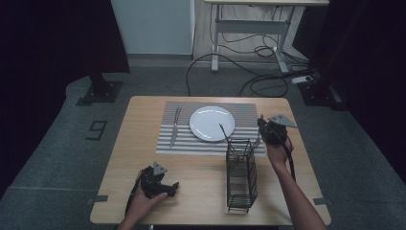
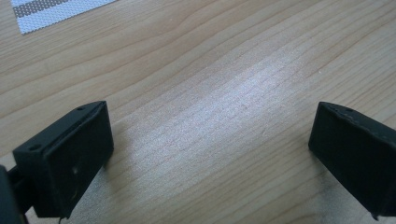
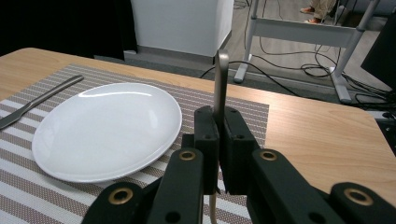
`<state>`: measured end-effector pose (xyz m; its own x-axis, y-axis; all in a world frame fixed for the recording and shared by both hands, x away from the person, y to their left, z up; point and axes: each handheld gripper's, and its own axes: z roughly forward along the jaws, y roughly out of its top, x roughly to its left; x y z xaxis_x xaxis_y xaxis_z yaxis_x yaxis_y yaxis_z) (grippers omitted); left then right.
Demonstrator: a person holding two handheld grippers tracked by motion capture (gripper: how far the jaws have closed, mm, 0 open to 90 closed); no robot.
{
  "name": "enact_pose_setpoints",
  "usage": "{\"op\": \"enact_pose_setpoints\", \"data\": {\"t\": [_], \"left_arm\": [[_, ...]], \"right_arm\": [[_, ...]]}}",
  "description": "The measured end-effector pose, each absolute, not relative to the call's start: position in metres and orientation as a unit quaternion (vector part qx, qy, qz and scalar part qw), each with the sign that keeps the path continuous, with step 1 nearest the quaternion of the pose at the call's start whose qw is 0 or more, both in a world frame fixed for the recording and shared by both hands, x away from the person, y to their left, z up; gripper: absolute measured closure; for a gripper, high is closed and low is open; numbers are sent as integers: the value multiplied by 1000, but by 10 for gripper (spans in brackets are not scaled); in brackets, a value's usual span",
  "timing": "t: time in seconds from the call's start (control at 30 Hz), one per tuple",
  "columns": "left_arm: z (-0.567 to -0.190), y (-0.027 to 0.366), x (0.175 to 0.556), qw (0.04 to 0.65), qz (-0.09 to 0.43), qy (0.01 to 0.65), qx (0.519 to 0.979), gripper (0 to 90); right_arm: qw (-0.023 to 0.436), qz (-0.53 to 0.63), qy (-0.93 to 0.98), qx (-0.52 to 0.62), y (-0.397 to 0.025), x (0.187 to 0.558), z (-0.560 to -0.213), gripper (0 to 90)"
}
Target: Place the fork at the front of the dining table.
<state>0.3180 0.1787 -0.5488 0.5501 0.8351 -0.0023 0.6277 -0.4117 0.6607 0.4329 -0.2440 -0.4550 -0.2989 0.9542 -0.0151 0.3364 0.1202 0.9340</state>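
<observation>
We see the left hand (image 1: 143, 199) resting low at the near left part of the wooden table (image 1: 143, 143), its forearm coming in from the bottom edge; the left gripper (image 1: 163, 187) lies almost flat, and in the left gripper view its jaws stand wide apart over bare wood, holding nothing. The right forearm reaches forward along the table's right side, the hand (image 1: 276, 155) raised just beyond a black wire basket (image 1: 241, 175). The right gripper (image 3: 218, 135) is clenched on the handle of a metal utensil (image 3: 220, 81), which stands upright between the jaws; we cannot tell which kind it is. A white plate (image 1: 212, 122) sits on a striped placemat (image 1: 167, 139), with a knife (image 1: 175, 126) to its left.
</observation>
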Motion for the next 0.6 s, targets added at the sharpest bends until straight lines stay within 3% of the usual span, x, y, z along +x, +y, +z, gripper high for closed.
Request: {"op": "enact_pose_setpoints", "data": {"t": [0.6], "left_arm": [[-549,179,318,311,166,444,823,0]], "right_arm": [[318,423,687,497,-240,446,-476,848]]}}
